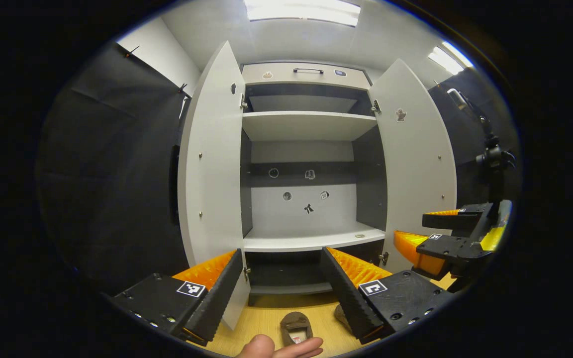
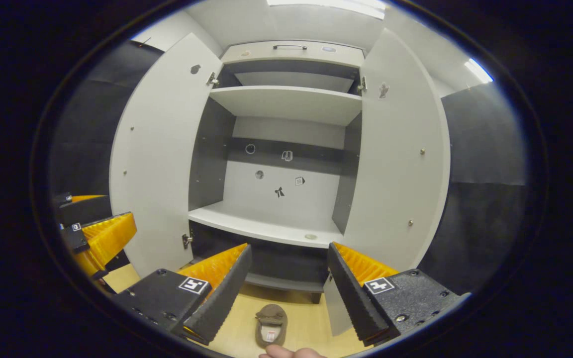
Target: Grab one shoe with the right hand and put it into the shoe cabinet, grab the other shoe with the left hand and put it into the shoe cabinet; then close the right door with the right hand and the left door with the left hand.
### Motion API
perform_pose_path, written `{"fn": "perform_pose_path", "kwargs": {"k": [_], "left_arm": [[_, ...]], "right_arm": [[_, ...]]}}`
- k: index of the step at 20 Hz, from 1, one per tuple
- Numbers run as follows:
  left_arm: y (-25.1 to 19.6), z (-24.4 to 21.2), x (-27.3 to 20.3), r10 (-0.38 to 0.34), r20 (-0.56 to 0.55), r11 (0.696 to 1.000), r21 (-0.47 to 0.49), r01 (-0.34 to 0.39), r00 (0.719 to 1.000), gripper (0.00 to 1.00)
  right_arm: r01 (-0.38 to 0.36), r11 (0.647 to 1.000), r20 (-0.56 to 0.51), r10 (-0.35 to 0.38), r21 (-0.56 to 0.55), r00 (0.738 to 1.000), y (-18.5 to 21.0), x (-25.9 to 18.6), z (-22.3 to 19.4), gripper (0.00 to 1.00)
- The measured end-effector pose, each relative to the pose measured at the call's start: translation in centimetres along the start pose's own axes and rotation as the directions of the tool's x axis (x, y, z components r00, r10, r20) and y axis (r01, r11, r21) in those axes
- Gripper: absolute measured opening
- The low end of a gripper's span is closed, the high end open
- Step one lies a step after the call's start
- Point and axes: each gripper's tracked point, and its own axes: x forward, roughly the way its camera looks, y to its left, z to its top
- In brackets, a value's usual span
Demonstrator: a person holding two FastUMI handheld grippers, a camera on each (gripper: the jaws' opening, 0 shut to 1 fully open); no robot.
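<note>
On the wooden floor (image 2: 311,323) just in front of the shoe cabinet (image 2: 286,107) lies a brown shoe (image 2: 270,324), toe pointing toward the cabinet, and it sits between and below my right gripper (image 2: 286,291), whose fingers are spread wide and hold nothing. In the left gripper view the same shoe (image 1: 296,327) lies near the bottom edge, with the edge of a second shoe (image 1: 342,316) just to its right, mostly hidden behind a finger. My left gripper (image 1: 282,293) is also spread and empty. A hand (image 1: 279,348) shows at the very bottom of that view.

I judge the task is at its first step: nothing is grabbed yet, and both doors stand wide open, the left door (image 2: 154,149) and the right door (image 2: 398,149) swung out to either side. The next move, as I read it, calls for lowering the right gripper over the near shoe and pinching it across the body or the heel opening, then lifting it toward a shelf.

The cabinet's shelves hold no shoes. The middle shelf (image 2: 261,221) carries a small round thing near its front edge that I cannot identify; stickers dot the back panel.
</note>
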Motion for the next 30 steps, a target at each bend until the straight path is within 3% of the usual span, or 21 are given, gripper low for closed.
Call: {"fn": "perform_pose_path", "kwargs": {"k": [12, 15, 18, 22, 25, 29, 30], "left_arm": [[1.6, -1.0, 0.5, 0.061, -0.013, 0.998, 0.017, -0.061, 0.998, 0.96], [2.1, -1.8, 0.2, 0.072, -0.027, 0.997, 0.022, -0.072, 0.997, 0.96], [2.0, -3.4, -0.8, 0.055, -0.080, 0.998, 0.038, -0.052, 0.995, 0.96], [2.9, -6.7, -3.1, 0.082, -0.130, 0.996, 0.036, -0.078, 0.988, 0.96], [3.5, -11.2, -4.9, 0.101, -0.240, 0.995, 0.046, -0.093, 0.965, 0.96], [4.5, -14.9, -7.1, 0.116, -0.304, 0.993, 0.041, -0.109, 0.946, 0.96], [4.7, -16.0, -7.6, 0.116, -0.331, 0.993, 0.036, -0.111, 0.937, 0.96]], "right_arm": [[-0.051, 0.998, -0.083, 0.047, -0.041, 0.995, 1.4, 2.5, -2.7, 0.99], [-0.064, 0.996, -0.129, 0.056, -0.063, 0.990, 1.9, 3.2, -4.9, 0.99], [-0.124, 0.988, -0.213, 0.104, -0.087, 0.972, 3.5, 3.7, -9.0, 0.99], [-0.258, 0.962, -0.326, 0.216, -0.092, 0.920, 6.5, 2.9, -15.3, 0.99], [-0.335, 0.938, -0.416, 0.270, -0.092, 0.868, 8.4, 2.3, -21.0, 0.99], [-0.372, 0.928, -0.553, 0.301, -0.017, 0.776, 10.0, 3.0, -28.8, 0.99], [-0.363, 0.931, -0.588, 0.270, -0.043, 0.762, 9.5, 3.8, -30.6, 0.97]]}}
